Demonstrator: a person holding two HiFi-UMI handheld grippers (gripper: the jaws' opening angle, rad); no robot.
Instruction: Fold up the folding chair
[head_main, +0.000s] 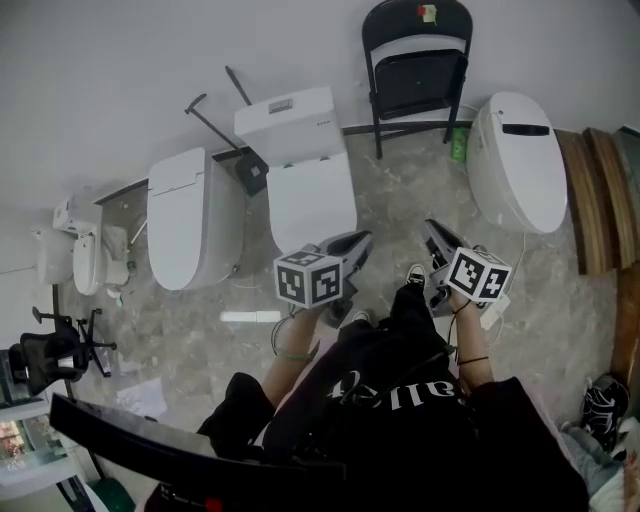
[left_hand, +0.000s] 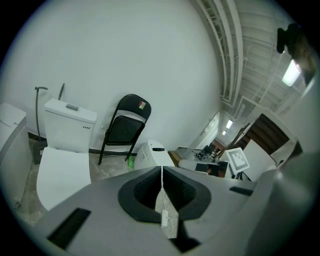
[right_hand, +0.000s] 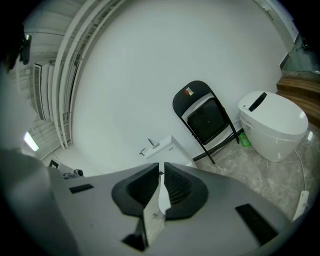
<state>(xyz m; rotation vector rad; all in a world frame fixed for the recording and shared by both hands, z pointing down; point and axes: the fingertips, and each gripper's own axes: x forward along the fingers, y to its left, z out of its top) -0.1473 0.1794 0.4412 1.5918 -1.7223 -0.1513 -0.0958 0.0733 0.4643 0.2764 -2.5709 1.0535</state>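
Observation:
The black folding chair (head_main: 415, 68) stands against the white wall at the top of the head view, its seat tipped up flat to the back. It also shows in the left gripper view (left_hand: 125, 127) and the right gripper view (right_hand: 206, 120), well ahead of both grippers. My left gripper (head_main: 350, 246) and right gripper (head_main: 434, 238) are held in front of me above the floor, both pointing toward the chair. The jaws of each are shut with nothing between them, seen closed in the left gripper (left_hand: 161, 170) and right gripper (right_hand: 161, 168) views.
White toilets line the wall: one with a tank (head_main: 297, 150) straight ahead of the left gripper, a tankless one (head_main: 190, 228) to its left, another (head_main: 516, 160) right of the chair. A green bottle (head_main: 458, 146) lies by the chair's legs. Wooden boards (head_main: 598, 198) lie at right, an office chair (head_main: 55, 350) at left.

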